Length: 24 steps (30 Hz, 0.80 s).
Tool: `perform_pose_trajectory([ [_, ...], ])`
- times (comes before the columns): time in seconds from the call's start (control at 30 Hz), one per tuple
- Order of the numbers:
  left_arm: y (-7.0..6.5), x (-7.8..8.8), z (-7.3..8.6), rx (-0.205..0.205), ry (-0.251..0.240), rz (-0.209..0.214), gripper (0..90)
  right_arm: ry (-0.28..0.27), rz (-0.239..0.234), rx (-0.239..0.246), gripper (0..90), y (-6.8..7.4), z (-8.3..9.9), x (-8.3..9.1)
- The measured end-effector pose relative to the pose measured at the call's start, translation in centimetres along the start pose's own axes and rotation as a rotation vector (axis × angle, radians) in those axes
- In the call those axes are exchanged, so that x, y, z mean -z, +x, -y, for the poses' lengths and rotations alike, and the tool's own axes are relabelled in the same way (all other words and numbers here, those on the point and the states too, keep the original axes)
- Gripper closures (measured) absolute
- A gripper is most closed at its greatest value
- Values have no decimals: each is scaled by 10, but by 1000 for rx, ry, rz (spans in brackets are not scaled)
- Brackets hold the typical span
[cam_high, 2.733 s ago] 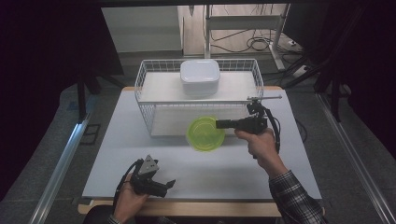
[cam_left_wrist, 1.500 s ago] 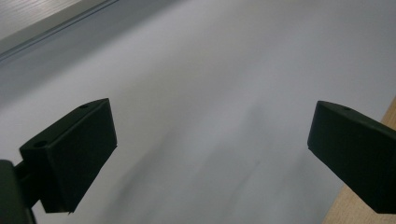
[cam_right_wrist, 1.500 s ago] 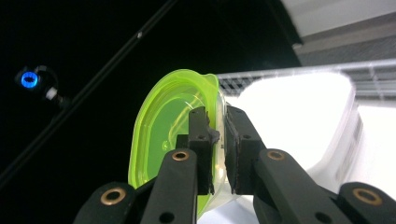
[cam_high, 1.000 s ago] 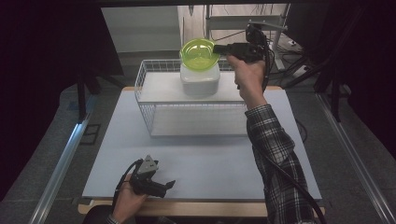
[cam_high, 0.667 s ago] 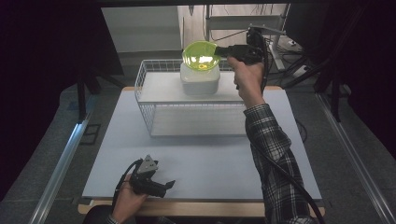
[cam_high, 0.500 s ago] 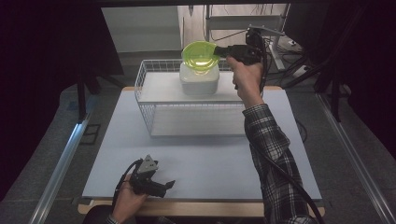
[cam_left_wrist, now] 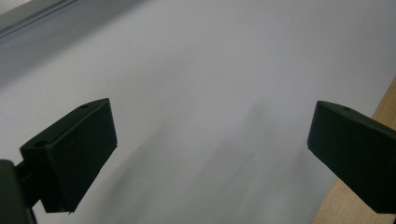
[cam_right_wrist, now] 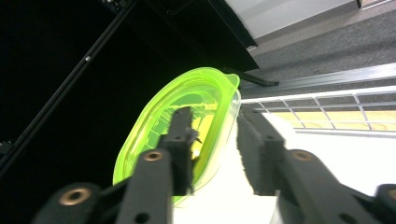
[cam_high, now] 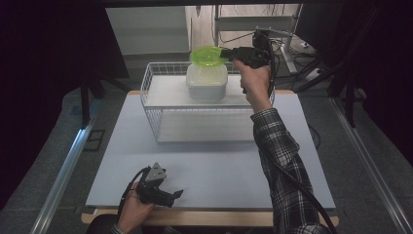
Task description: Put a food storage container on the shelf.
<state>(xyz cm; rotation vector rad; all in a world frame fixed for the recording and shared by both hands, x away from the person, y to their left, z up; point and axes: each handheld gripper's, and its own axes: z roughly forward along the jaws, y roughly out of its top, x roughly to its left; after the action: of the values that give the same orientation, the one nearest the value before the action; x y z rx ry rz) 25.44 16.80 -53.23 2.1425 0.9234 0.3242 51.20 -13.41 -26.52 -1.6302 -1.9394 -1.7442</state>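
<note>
- The left tool (cam_high: pixel 176 194) rests near the counter (cam_high: pixel 219 165) front edge, jaws spread wide with nothing between them.
- The right tool (cam_right_wrist: pixel 212 140) has just been opening its jaws; the green bowl (cam_right_wrist: pixel 187 135) rim sits between them, one pad inside, the other off the wall.
- The bowl lies just ahead of that tool on the white container (cam_high: pixel 207 82) in the wire basket (cam_high: pixel 160 105), its mouth upward and slightly tilted.
- Its lower part is cut off behind the jaws.

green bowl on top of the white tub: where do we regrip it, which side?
Take the green bowl by its thin rim on the right, where the right gripper sits, coming in level. Its wall is thin enough for one finger inside and one outside, as the right gripper view shows. The jaws have just been opening around that rim, so the bowl probably rests on the white tub.
</note>
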Motion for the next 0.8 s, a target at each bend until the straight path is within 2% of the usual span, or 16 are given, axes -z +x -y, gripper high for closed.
perform_pose_trajectory([
  [0.13, 0, 1, 0, 5, -5, -1, 12, -8, 0, 20, 462, 2, 0, 0],
  [0.3, 0, 0, 0, 5, -3, 1, 12, -1, 10, 89, 288, 5, 1, 4],
  [0.5, 0, 0, 0, 5, -5, 0, 12, 12, -9, 174, 190, 7, 9, 15],
  [0.8, 1, 4, 0, 26, -50, 28, 11, 16, -31, 260, 140, 6, 33, 34],
])
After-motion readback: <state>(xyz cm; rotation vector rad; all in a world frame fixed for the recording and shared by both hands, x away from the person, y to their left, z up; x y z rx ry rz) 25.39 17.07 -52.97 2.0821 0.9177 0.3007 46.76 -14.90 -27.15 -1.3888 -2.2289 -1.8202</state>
